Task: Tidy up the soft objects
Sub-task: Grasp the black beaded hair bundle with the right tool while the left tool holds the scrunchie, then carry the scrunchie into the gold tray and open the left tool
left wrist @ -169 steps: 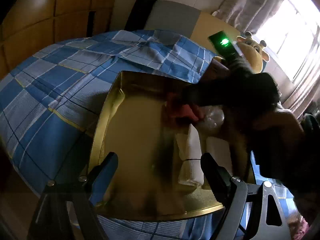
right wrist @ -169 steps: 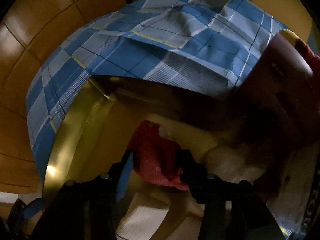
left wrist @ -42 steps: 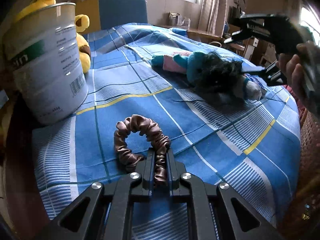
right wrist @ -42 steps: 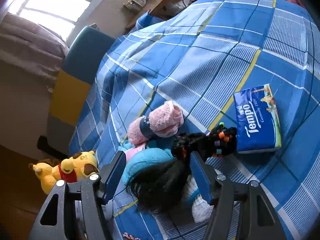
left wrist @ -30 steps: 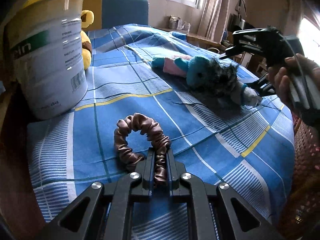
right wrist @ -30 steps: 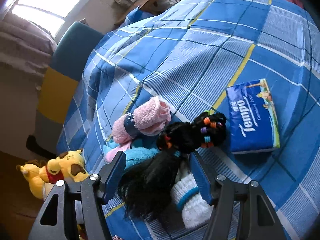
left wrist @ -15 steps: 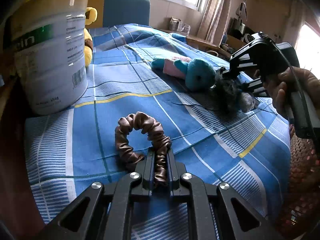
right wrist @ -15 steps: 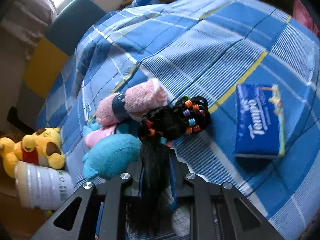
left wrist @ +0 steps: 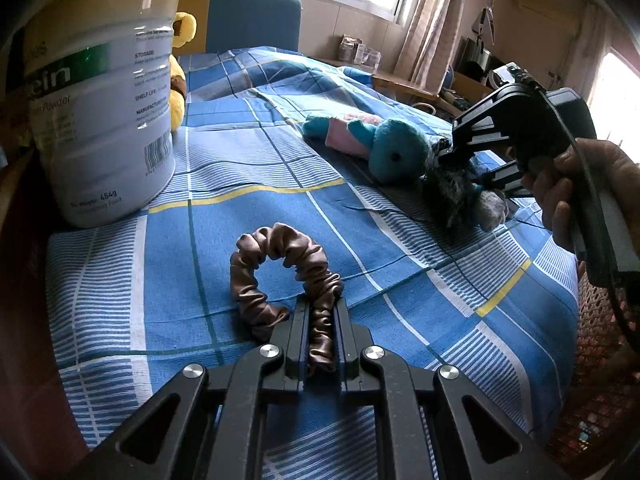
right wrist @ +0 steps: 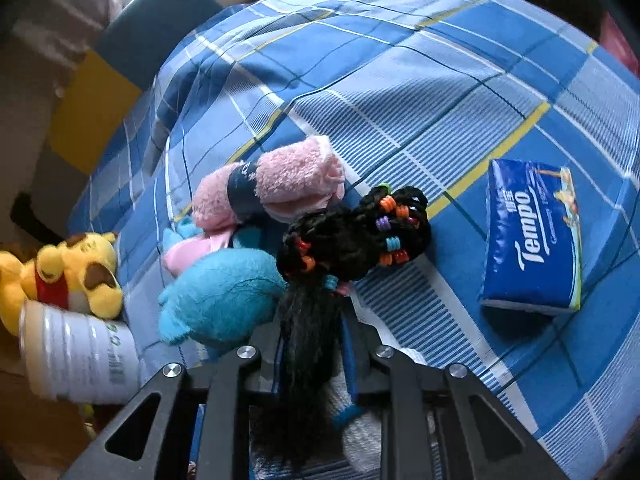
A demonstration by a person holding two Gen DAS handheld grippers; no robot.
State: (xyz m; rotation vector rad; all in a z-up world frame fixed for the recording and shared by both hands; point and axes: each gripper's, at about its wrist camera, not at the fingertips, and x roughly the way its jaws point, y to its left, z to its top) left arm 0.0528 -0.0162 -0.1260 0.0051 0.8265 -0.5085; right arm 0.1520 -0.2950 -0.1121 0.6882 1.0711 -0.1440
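Observation:
My left gripper (left wrist: 320, 308) is shut on a brown satin scrunchie (left wrist: 280, 248), which rests on the blue checked bedspread (left wrist: 400, 280). A black braided hairpiece (right wrist: 352, 236) with coloured beads lies beside a turquoise plush (right wrist: 216, 288). My right gripper (right wrist: 312, 320) pinches its loose tail, and its jaws are opening slightly with the hair still pressed between them. In the left wrist view a hand holds that right gripper (left wrist: 460, 164) at the plush (left wrist: 394, 152). A white sock (right wrist: 360, 420) lies under the hair.
A rolled pink towel (right wrist: 276, 188) lies behind the plush. A blue Tempo tissue pack (right wrist: 532, 244) sits to the right. A tall white tin (left wrist: 100, 112) stands at the left edge with a yellow bear plush (right wrist: 72, 276) behind it. A woven basket (left wrist: 600, 360) shows at the right.
My right gripper came down over the hairpiece's tail and closed on it; a second ago its fingers stood wide apart. The left gripper and scrunchie stayed put.

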